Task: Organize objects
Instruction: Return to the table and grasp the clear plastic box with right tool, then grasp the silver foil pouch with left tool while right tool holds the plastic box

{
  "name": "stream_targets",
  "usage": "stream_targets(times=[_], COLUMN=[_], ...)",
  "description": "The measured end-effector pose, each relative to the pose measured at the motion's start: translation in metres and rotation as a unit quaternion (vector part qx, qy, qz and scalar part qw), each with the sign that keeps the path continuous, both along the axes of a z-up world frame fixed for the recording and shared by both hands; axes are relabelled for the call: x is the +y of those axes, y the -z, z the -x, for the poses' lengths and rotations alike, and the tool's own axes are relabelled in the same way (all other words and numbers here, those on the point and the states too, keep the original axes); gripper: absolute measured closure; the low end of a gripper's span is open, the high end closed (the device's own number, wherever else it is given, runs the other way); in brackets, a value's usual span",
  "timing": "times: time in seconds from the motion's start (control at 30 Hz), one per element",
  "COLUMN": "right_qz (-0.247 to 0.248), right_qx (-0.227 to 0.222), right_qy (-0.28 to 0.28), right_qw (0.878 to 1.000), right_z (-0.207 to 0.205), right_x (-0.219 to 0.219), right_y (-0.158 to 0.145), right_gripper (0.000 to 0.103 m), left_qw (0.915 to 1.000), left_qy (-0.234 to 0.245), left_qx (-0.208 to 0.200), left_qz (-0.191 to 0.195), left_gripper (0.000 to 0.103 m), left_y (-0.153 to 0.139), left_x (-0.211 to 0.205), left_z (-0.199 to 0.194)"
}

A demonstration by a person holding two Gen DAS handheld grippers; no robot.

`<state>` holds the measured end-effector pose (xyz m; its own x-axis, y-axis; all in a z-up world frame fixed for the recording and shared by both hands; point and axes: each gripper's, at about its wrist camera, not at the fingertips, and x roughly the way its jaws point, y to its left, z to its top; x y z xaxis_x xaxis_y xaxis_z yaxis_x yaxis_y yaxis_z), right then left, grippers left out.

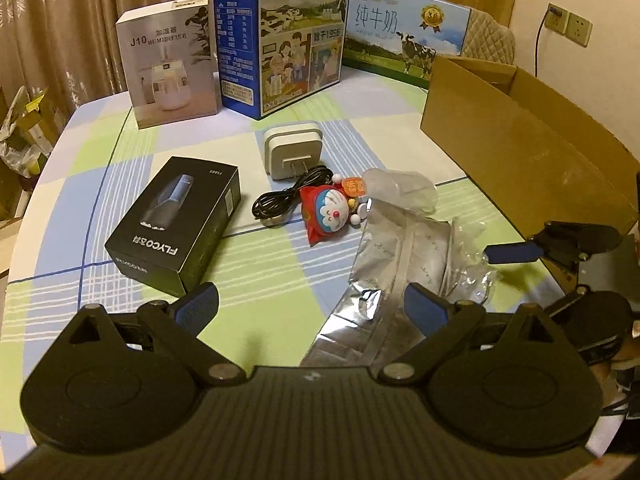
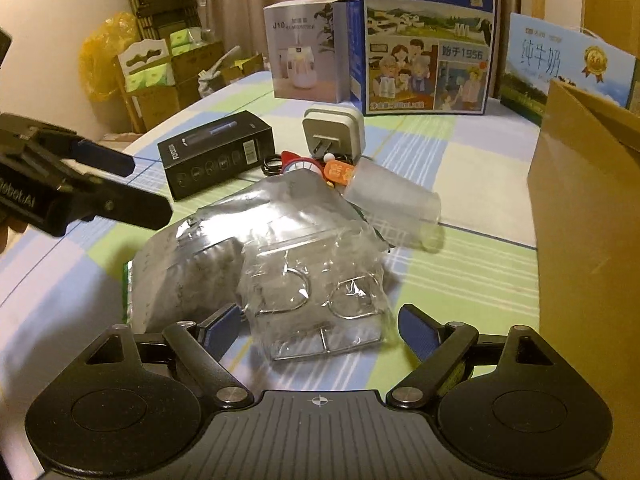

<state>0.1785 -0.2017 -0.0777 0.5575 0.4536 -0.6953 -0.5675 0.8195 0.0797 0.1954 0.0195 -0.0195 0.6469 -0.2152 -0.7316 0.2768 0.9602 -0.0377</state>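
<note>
A silver foil bag lies on the checked tablecloth, with a clear bag of wire rings resting on its near end. My right gripper is open, its blue pads either side of the clear bag and not pressing it. My left gripper is open too, low over the table, its right pad over the foil bag. Farther back lie a black FLYCO box, a white charger with black cable, a Doraemon toy and a tipped clear cup.
An open cardboard box stands at the right. A humidifier box, a tall blue milk carton and a flat milk box line the back. The table edge curves at the left.
</note>
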Motion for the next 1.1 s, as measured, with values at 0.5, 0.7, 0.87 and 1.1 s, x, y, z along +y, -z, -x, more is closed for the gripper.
stream_targets(times=[0.5, 0.7, 0.87, 1.1], right_qz=[0.043, 0.049, 0.048, 0.047], right_qx=[0.002, 0.005, 0.001, 0.0], right_qy=[0.07, 0.091, 0.089, 0.093], right_qw=[0.997, 0.995, 0.995, 0.995], right_z=[0.015, 0.018, 0.016, 0.015], right_x=[-0.016, -0.027, -0.026, -0.026], right_y=[-0.008, -0.009, -0.008, -0.007], right_gripper=[0.038, 0.038, 0.038, 0.039], left_qw=[0.9989, 0.9953, 0.9913, 0.987], left_qy=[0.045, 0.088, 0.114, 0.131], left_qx=[0.0, -0.006, -0.001, 0.013], left_qz=[-0.013, -0.039, -0.065, -0.091], left_gripper=[0.007, 0.018, 0.028, 0.04], left_y=[0.01, 0.016, 0.026, 0.037], left_x=[-0.015, -0.042, -0.059, -0.074], left_z=[0.002, -0.003, -0.009, -0.014])
